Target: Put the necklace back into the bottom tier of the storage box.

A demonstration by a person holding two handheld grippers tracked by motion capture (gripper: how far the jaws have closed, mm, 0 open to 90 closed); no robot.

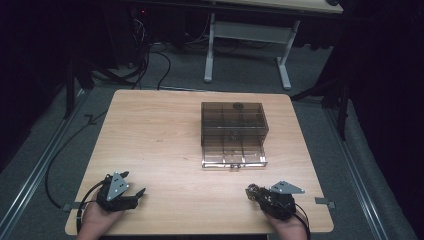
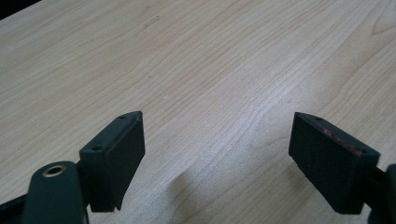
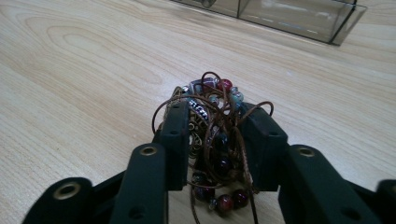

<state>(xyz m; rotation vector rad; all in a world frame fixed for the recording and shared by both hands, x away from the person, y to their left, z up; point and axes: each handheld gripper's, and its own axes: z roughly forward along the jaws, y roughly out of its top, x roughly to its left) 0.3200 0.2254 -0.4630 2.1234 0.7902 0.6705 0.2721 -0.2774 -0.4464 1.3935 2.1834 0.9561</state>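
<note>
The right gripper (image 3: 215,135) pinched a tangled beaded necklace (image 3: 212,116) between its jaws near the counter's (image 1: 150,140) front edge, short of the clear drawer box (image 1: 233,134); the left gripper's (image 2: 217,154) jaws stood spread

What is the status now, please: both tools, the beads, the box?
Left tool open, nothing between its jaws. Right tool shut on bead string. Clear box mid-table, drawer pulled out. Path to it open.

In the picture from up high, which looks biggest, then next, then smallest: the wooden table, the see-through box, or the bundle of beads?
1. The table looks biggest.
2. The see-through box, with its drawer pulled out, comes next.
3. The bundle of beads looks smallest, clamped in the right hand-held gripper.
</note>
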